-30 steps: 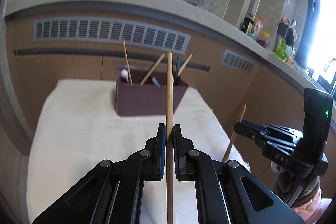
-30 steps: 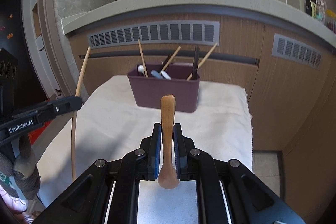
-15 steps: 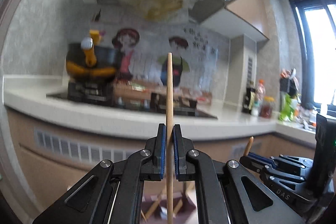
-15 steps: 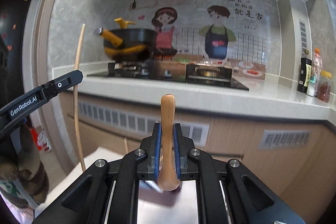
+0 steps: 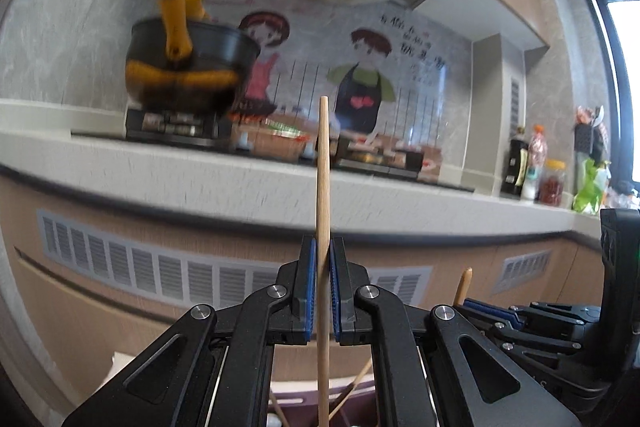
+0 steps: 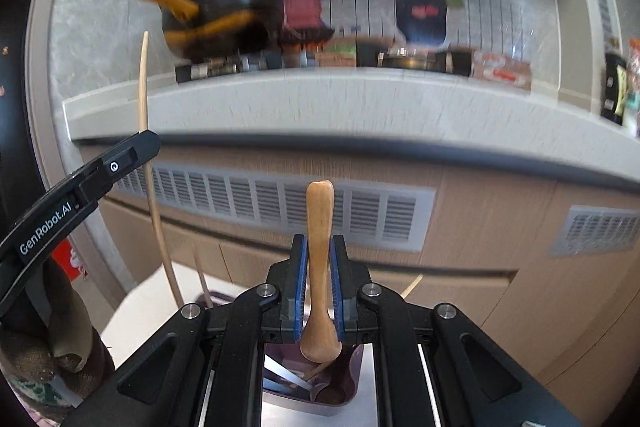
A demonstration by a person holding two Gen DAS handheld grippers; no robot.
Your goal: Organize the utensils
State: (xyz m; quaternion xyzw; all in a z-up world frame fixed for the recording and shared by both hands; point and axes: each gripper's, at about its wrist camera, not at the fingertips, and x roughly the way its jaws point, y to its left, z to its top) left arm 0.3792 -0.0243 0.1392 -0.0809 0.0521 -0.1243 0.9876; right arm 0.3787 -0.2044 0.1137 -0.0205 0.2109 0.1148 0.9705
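Both my grippers carry utensils above the purple holder (image 6: pixel 320 397).

My left gripper (image 5: pixel 323 291) pinches an upright chopstick (image 5: pixel 323 187); my right gripper (image 6: pixel 319 287) clamps a wooden spoon (image 6: pixel 319 267), bowl end just over the holder's open top.

Both wrist views toward countertop (image 5: pixel 240 183)
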